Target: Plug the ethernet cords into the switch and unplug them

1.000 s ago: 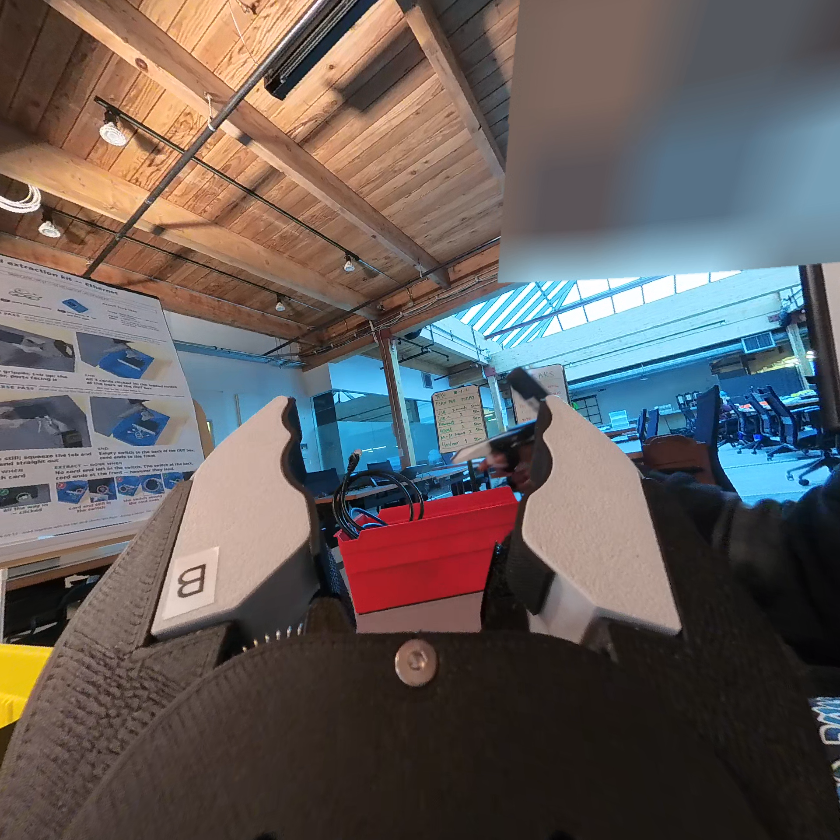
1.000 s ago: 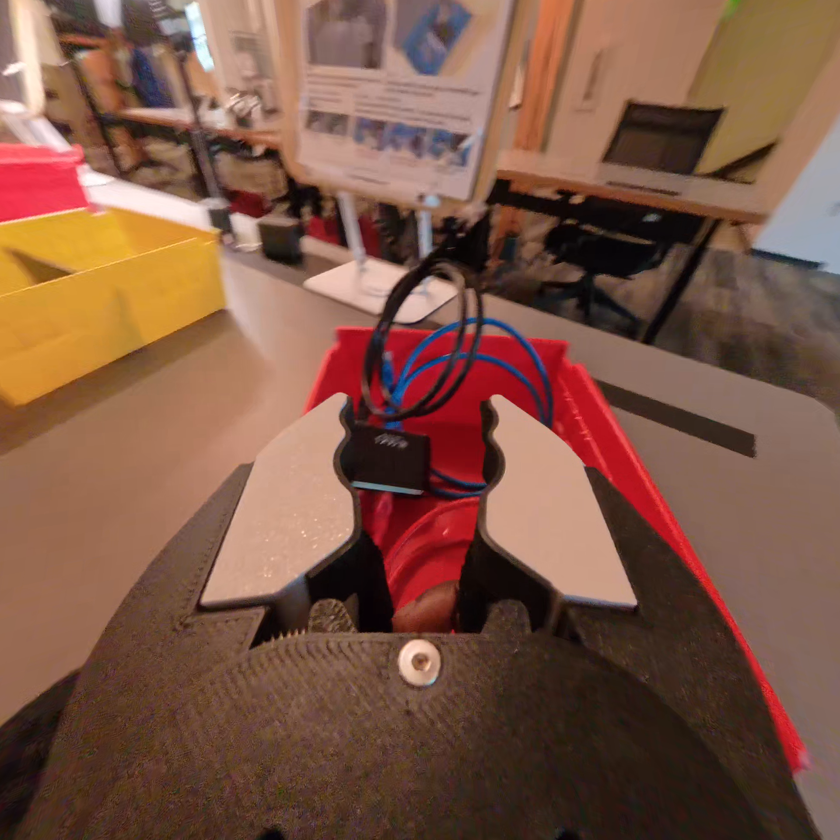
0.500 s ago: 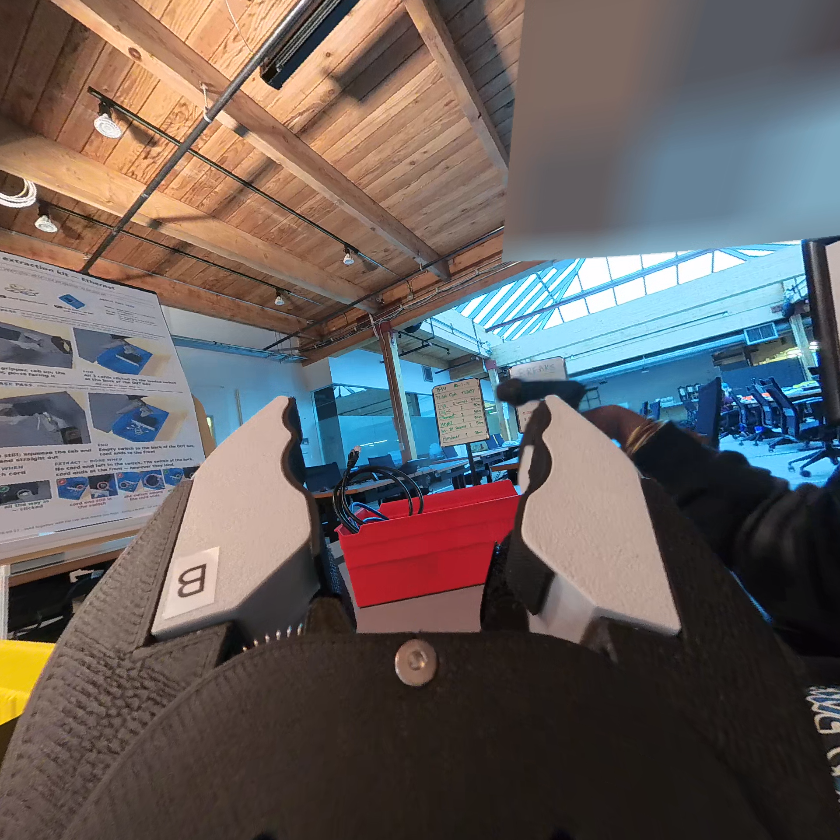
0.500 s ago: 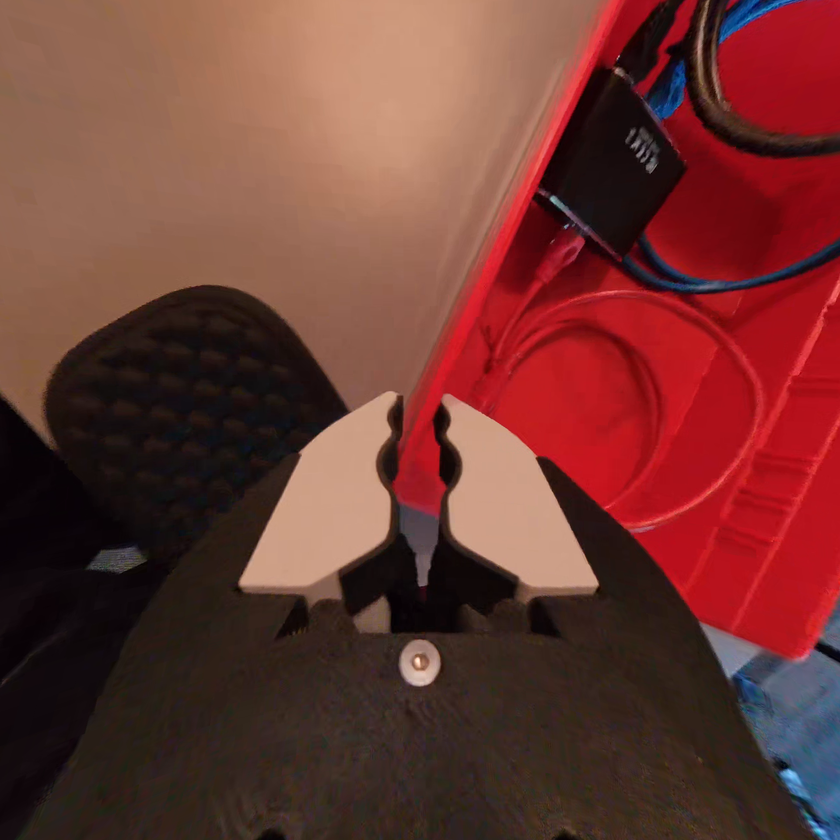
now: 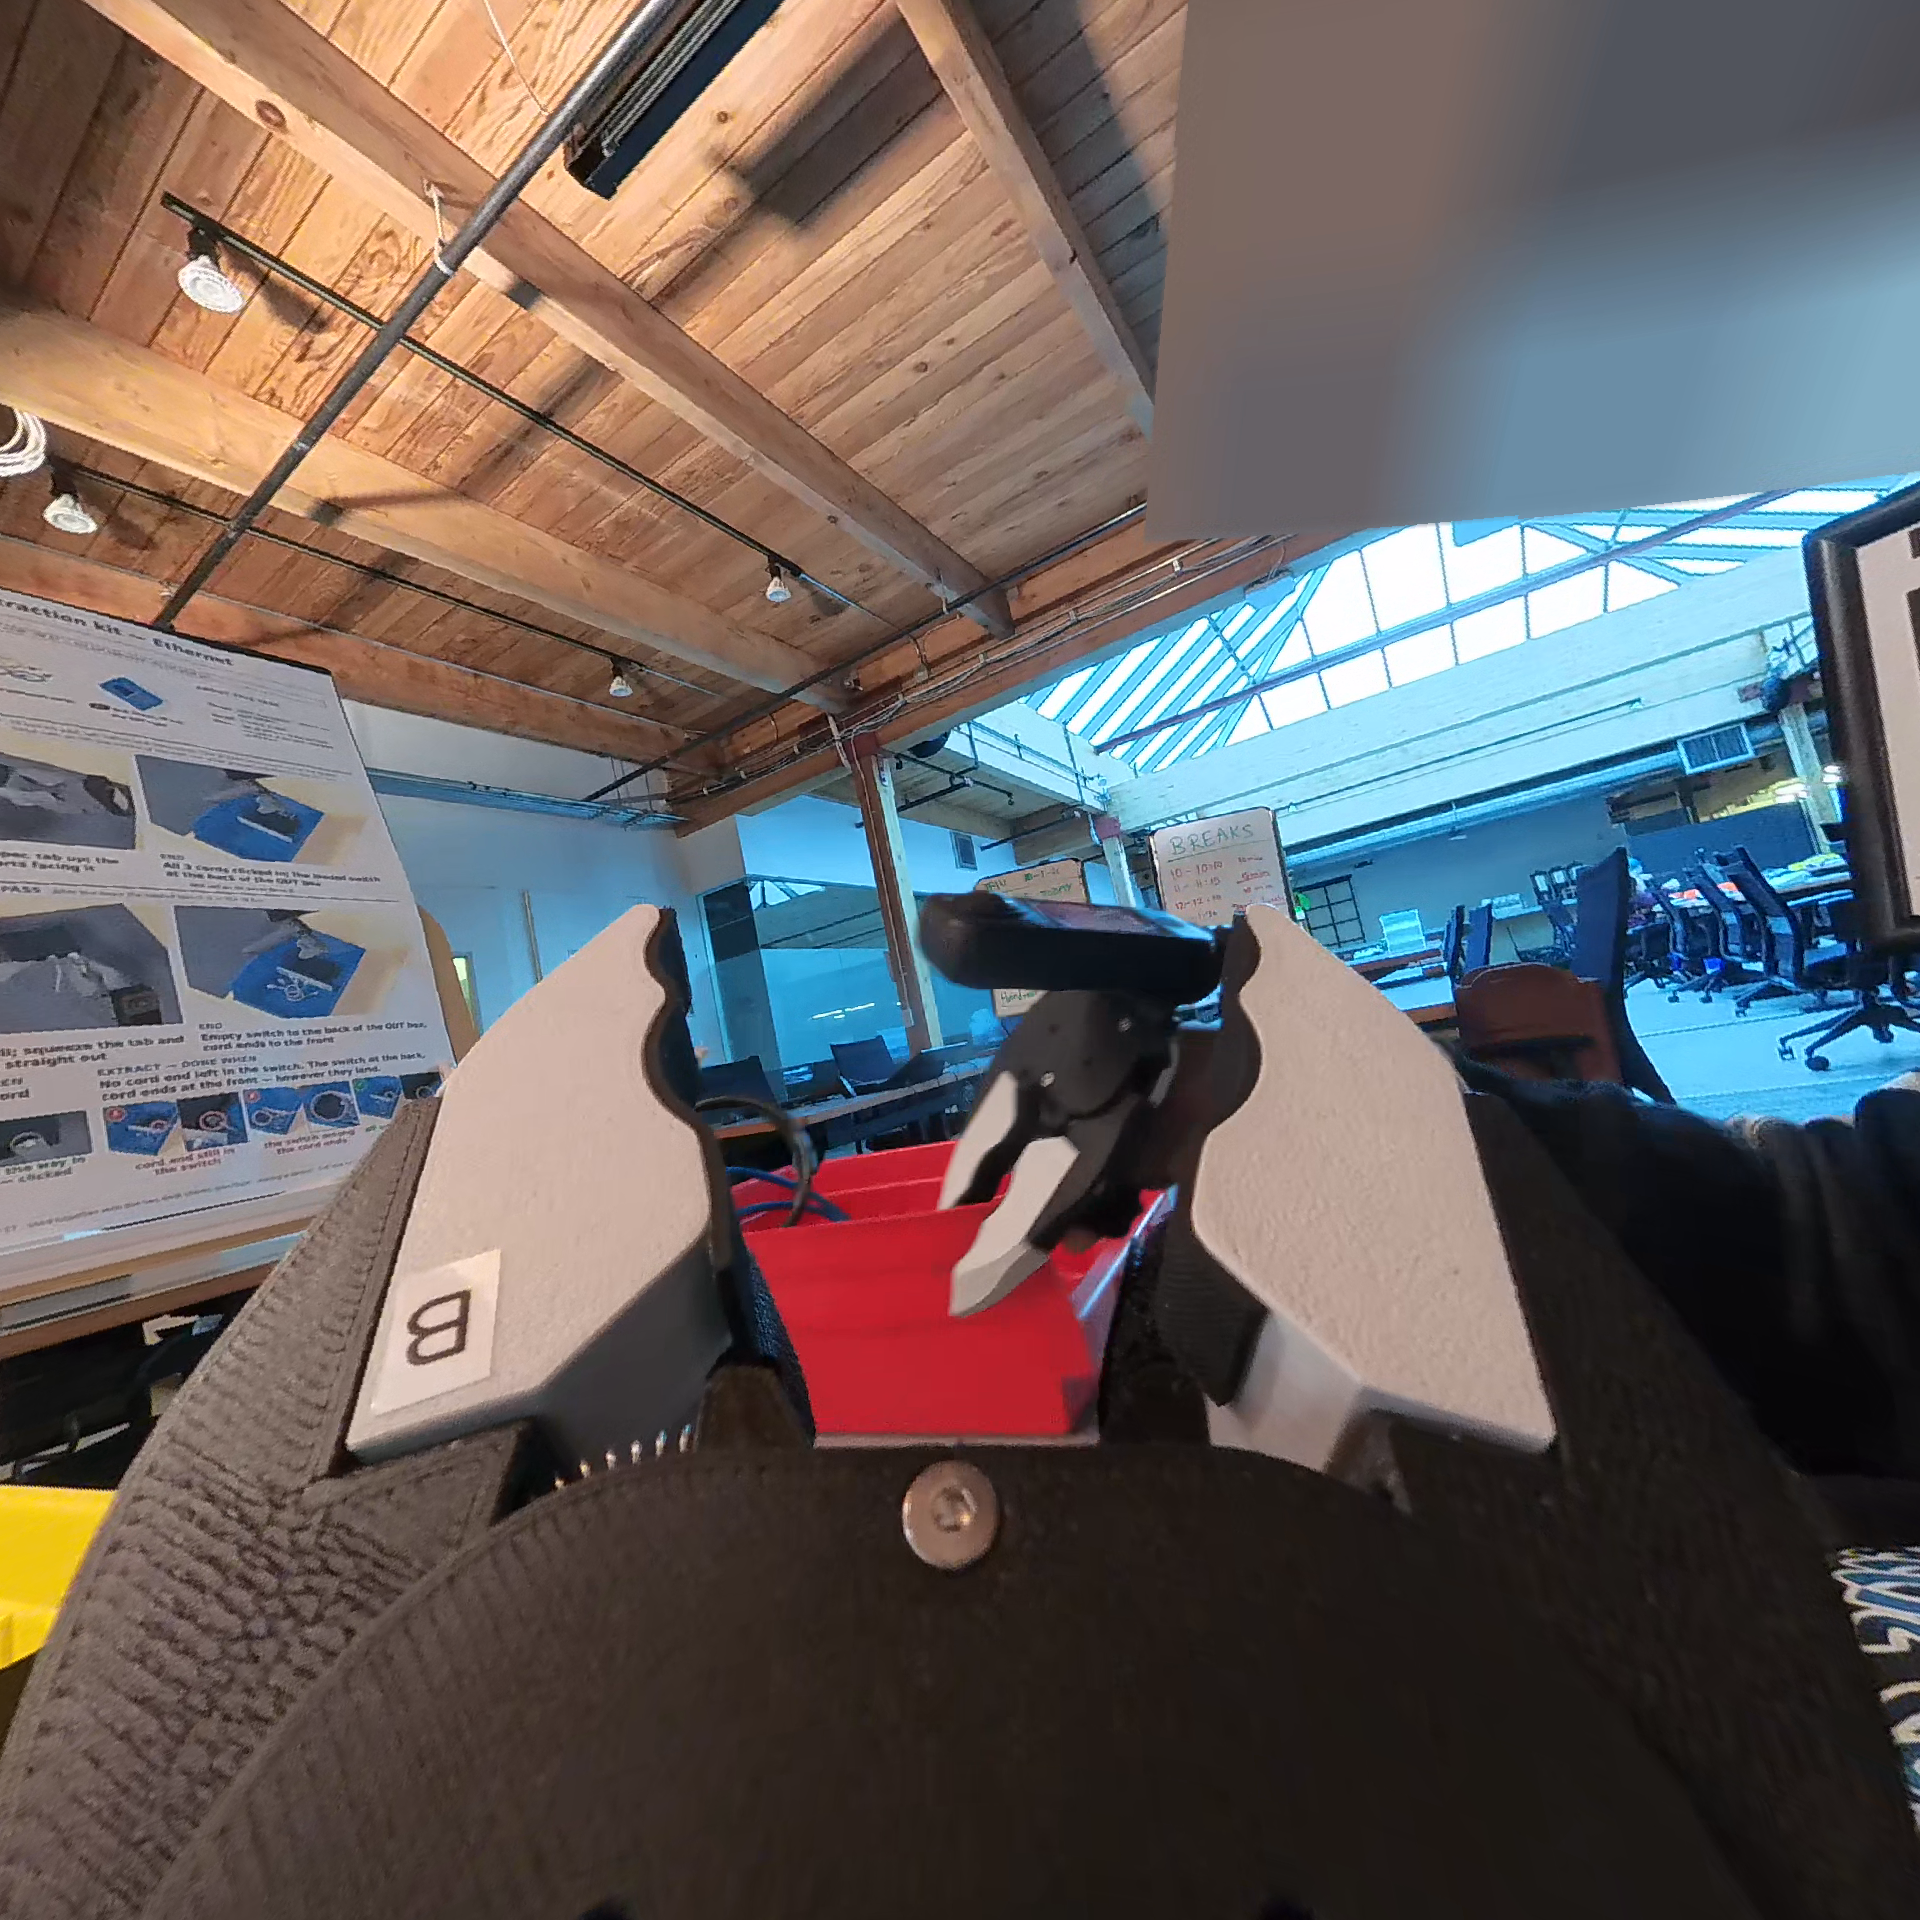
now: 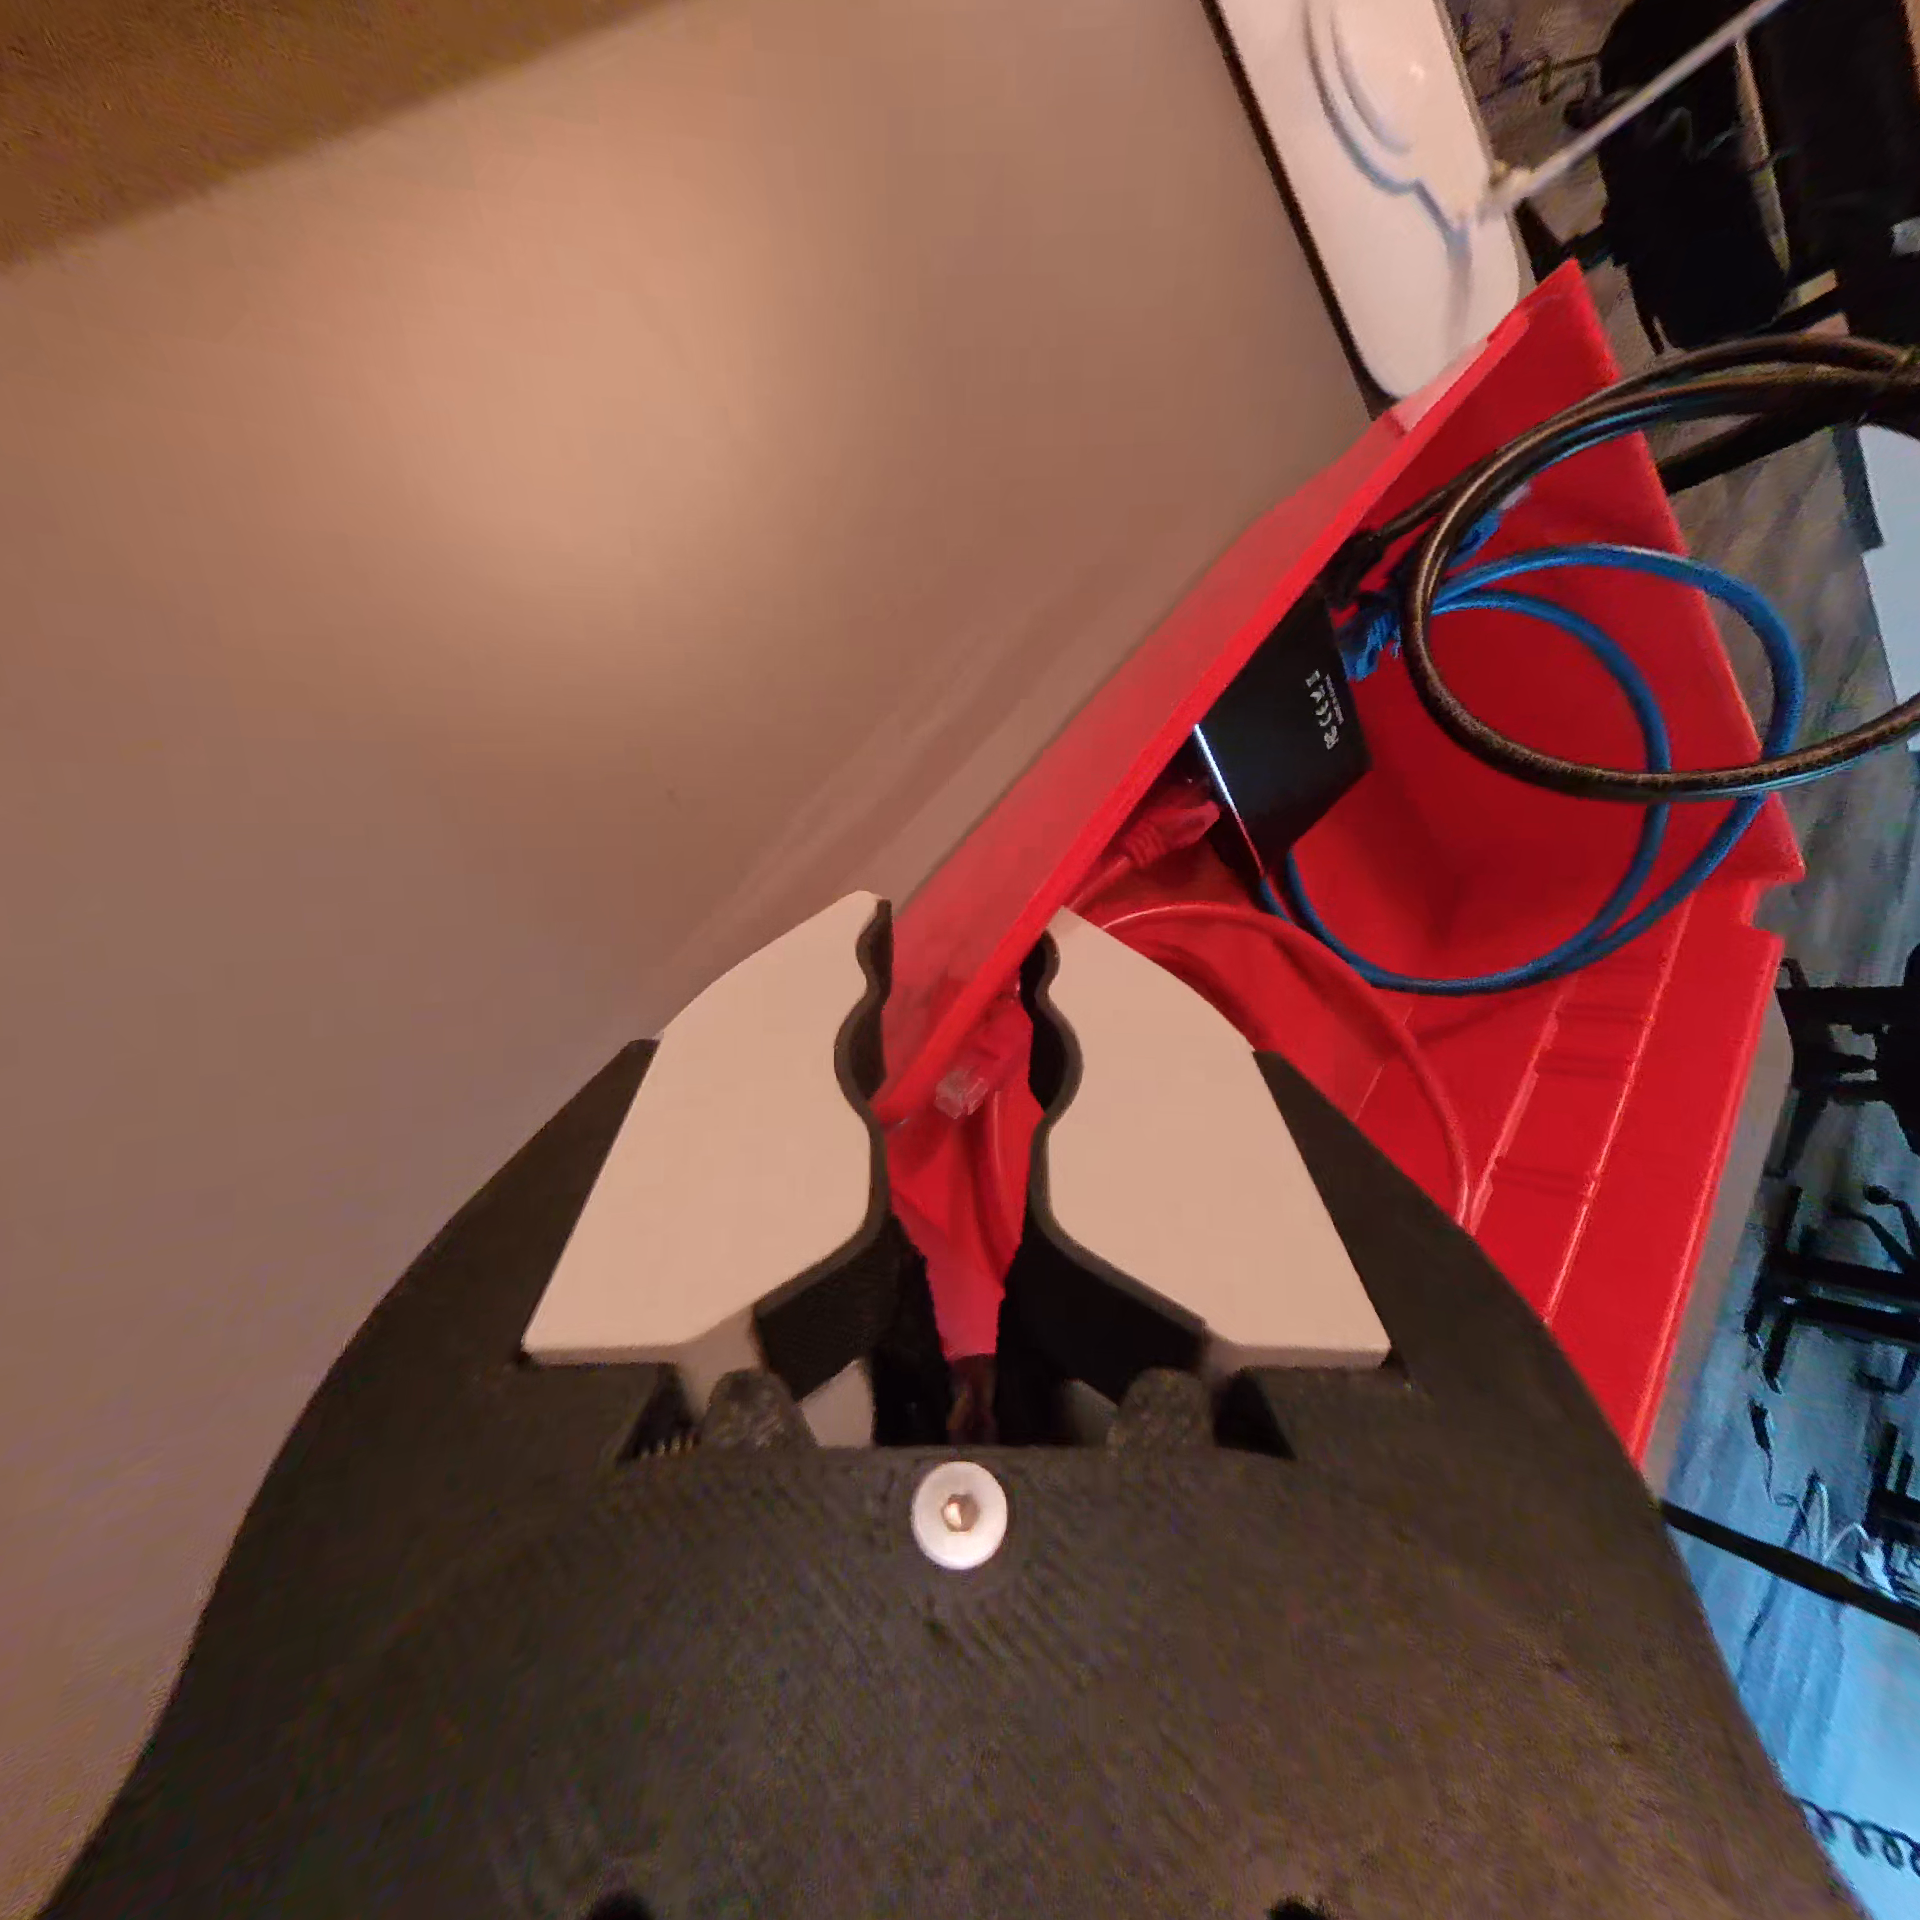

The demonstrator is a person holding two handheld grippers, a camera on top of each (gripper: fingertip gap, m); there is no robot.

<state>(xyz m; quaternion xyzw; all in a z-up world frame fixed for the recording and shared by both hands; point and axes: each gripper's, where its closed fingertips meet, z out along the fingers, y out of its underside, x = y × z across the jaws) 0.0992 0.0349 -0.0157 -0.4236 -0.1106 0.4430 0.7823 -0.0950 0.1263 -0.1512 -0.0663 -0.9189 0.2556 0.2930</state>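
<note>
A red bin [image 6: 1621, 1143] holds a small black switch [image 6: 1288, 727] and coiled blue [image 6: 1662, 831], black [image 6: 1558, 748] and red [image 6: 1351, 956] ethernet cords. The cord ends lie close against the switch; I cannot tell which are plugged in. My right gripper [image 6: 966, 925] is closed on the bin's near wall by a corner, with a clear plug [image 6: 961, 1086] of the red cord just inside. My left gripper [image 5: 953, 925] is open and empty, low in front of the bin [image 5: 904, 1340]. The right gripper [image 5: 982, 1262] shows there on the bin's rim.
The bin stands on a tan table [image 6: 520, 520]. A white stand base [image 6: 1382, 156] lies beyond the bin. An instruction poster [image 5: 177, 935] stands at the left, with a yellow bin [image 5: 42, 1558] below it. A person's dark sleeve [image 5: 1714, 1247] is at the right. My right fingertips sit around 25 cm from my left ones.
My right gripper swung from over the bin down to its near wall and closed around it. It came into sight over the bin in the left wrist view. My left gripper stayed put.
</note>
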